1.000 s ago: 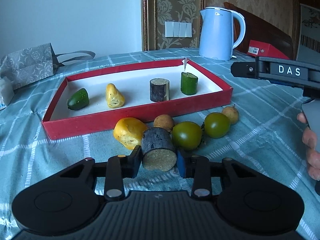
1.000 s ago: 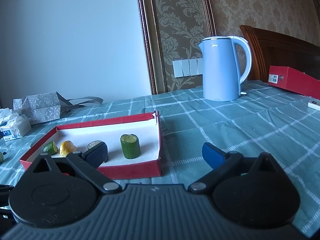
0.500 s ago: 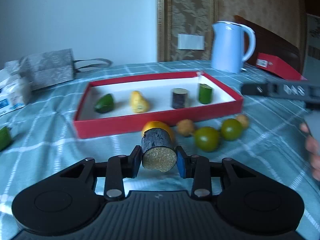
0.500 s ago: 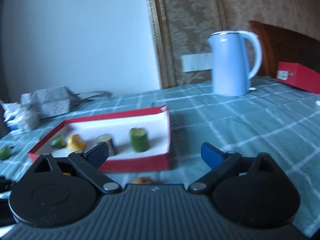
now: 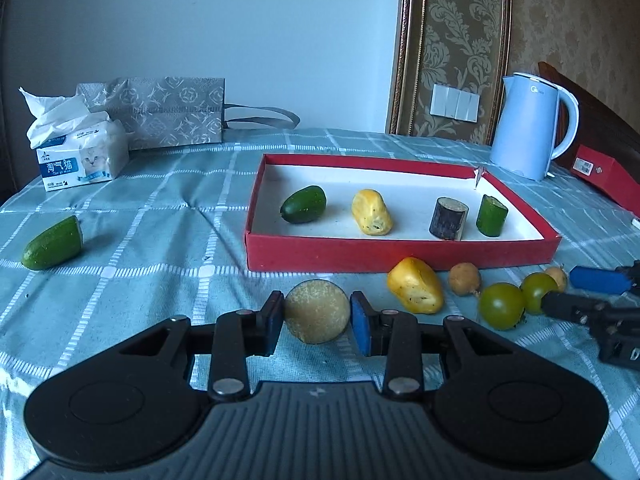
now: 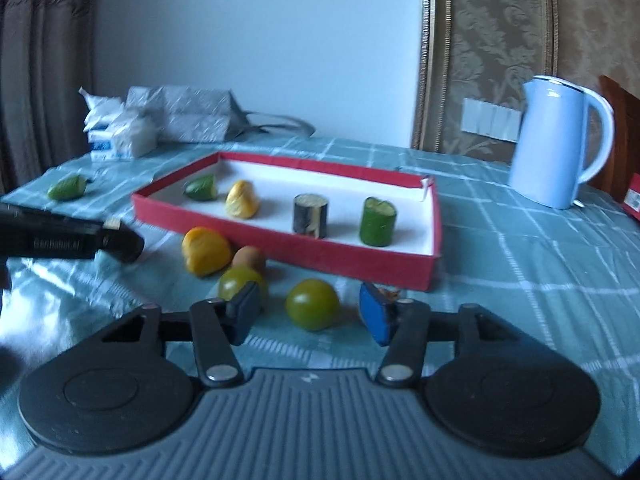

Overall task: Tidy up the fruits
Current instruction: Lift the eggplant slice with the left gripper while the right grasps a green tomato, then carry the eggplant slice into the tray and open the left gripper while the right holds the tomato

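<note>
My left gripper (image 5: pixel 316 316) is shut on a dark-skinned cut fruit piece (image 5: pixel 316 311), its tan cut face toward the camera, held above the cloth in front of the red tray (image 5: pixel 400 256). The tray holds a green piece (image 5: pixel 303 209), a yellow piece (image 5: pixel 371 212), a dark cylinder (image 5: pixel 448 218) and a green cylinder (image 5: pixel 491 215). My right gripper (image 6: pixel 312 314) is open, its jaws on either side of a green round fruit (image 6: pixel 313 309). A yellow fruit (image 6: pixel 206 251), a brown fruit (image 6: pixel 249 258) and another green round fruit (image 6: pixel 240 283) lie nearby.
A blue kettle (image 5: pixel 534 126) stands at the back right beside a red box (image 5: pixel 604 172). A tissue pack (image 5: pixel 78 152) and a grey bag (image 5: pixel 168 110) sit at the back left. A loose green piece (image 5: pixel 52 243) lies on the checked tablecloth at the left.
My left gripper has lifted the dark fruit piece off the cloth and swung left. My right gripper has moved down and left to straddle a green round fruit.
</note>
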The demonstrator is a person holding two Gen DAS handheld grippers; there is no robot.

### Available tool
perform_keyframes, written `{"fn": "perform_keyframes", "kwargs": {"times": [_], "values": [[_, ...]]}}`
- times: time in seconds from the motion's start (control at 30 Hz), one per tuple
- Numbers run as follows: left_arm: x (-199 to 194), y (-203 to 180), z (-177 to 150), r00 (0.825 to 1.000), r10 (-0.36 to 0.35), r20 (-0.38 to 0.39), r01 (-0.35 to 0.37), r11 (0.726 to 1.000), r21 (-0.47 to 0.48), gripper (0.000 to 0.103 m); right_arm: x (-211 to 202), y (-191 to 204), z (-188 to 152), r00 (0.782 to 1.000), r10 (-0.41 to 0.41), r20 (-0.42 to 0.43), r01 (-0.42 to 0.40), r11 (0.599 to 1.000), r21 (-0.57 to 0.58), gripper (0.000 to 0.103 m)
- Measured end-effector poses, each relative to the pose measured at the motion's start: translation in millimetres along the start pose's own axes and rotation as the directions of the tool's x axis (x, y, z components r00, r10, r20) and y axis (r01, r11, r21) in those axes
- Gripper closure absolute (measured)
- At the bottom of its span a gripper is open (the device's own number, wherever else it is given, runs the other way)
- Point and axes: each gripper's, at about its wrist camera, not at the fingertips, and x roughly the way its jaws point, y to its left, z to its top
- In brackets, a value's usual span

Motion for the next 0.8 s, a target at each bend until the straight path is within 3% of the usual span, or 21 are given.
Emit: {"fn": "perform_keyframes", "kwargs": {"times": [0.53,0.63,0.67,0.8], "values": [[-0.5,-6.2,-1.5,1.000,-0.009,0.012,0.009,1.000,0.030,0.068,41.1,-6.8,4.4,0.993,-0.019,-0.119,0.024,0.999,0.039,0.063],[-0.1,-7.3,-1.6,1.000,-0.005,0.013,0.004,0.999,0.035,0.068,43.2,-9.3,5.0,0.992,-0.009,-0.123,0.015,0.998,0.053,0.065],[-0.1,-7.4,-1.5,1.000,-0.004,0.012,0.003,0.999,0.034,0.068,44.0,-9.8,4.9,0.992,-0.007,-0.128,0.015,0.998,0.056,0.070],[-1.1,-7.5,-1.6,1.000,-0.006,0.018,0.005,0.999,0.034,0.069,44.3,-11.9,4.6,0.992,-0.006,-0.126,0.014,0.998,0.069,0.071]]}}
